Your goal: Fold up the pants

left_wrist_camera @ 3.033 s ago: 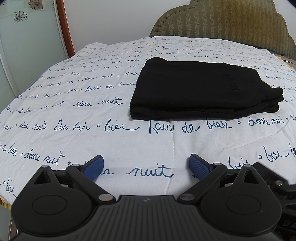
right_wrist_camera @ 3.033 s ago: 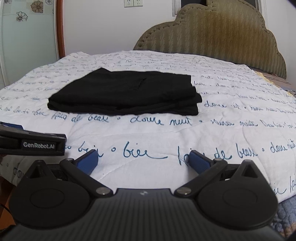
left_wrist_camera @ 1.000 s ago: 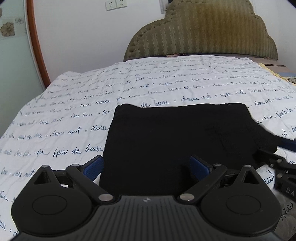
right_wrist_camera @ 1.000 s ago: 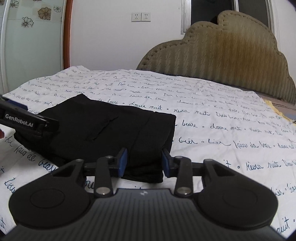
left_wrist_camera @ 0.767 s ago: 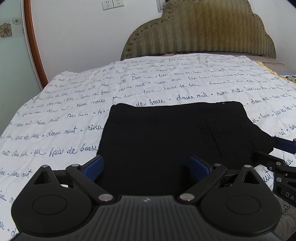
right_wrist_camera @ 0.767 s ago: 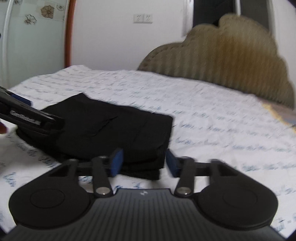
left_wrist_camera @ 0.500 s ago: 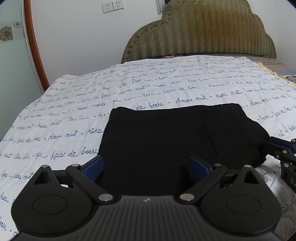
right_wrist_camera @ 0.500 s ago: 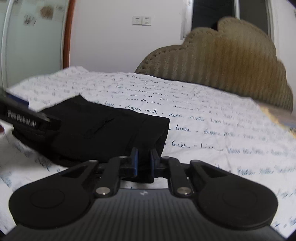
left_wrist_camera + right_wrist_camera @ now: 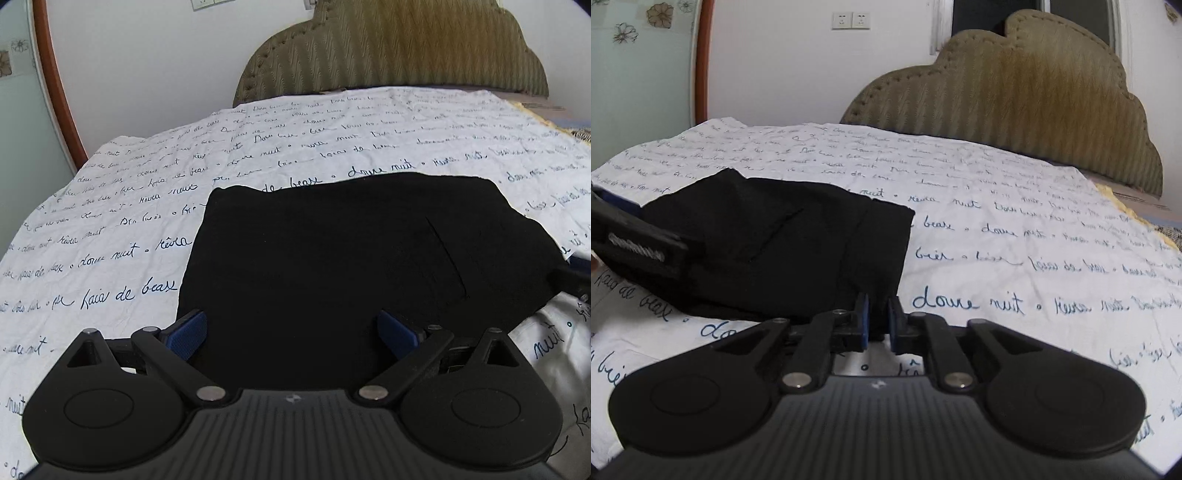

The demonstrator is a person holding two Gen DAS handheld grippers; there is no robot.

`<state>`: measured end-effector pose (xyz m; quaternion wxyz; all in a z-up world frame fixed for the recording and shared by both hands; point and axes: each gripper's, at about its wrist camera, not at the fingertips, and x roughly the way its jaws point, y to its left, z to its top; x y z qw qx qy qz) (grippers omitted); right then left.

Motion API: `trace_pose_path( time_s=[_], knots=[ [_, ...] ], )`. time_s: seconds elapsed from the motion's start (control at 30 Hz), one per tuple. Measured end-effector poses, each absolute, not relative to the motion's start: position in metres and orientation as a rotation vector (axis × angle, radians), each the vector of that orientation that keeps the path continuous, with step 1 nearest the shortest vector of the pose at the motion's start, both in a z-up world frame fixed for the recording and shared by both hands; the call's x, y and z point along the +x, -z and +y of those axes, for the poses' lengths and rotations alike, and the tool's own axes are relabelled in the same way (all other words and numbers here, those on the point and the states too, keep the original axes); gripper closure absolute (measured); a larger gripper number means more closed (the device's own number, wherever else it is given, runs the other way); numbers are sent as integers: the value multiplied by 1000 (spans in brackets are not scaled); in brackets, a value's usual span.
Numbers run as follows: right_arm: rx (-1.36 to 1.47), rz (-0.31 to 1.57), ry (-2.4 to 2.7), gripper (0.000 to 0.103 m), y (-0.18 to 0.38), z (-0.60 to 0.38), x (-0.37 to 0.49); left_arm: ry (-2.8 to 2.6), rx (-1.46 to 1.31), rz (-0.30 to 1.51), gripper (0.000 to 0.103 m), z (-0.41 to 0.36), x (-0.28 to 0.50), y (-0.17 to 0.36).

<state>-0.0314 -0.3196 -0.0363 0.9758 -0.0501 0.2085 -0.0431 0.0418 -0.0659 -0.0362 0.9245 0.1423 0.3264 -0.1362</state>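
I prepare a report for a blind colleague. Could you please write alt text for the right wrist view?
The right gripper is shut on the near corner of the folded black pants, which lie on a bed sheet printed with blue handwriting. The left gripper enters from the left edge beside the pants, and a padded headboard stands behind.

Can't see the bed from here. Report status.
Right gripper shut on pants corner. Left gripper open, over pants' near edge. Pants folded on quilt. Nothing in the way.
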Motion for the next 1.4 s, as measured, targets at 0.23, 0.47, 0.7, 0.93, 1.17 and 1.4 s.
trace_pose_path(
  time_s=[0.23,0.47,0.7,0.93,1.17,1.4],
  knots=[
    [-30,392,8,76,21,-319,-25,255,267,673,4,-54,43,31],
    [156,453,-46,75,30,-348,-13,260,246,700,4,-42,49,28],
    [402,507,-109,60,38,-394,17,225,247,685,4,-35,65,18],
    [594,581,-231,42,54,-419,61,192,264,671,4,-25,98,10],
    [597,627,-280,40,54,-415,93,182,232,725,4,-14,127,18],
    [540,645,-290,64,48,-400,113,166,255,734,4,-19,135,29]
  ],
)
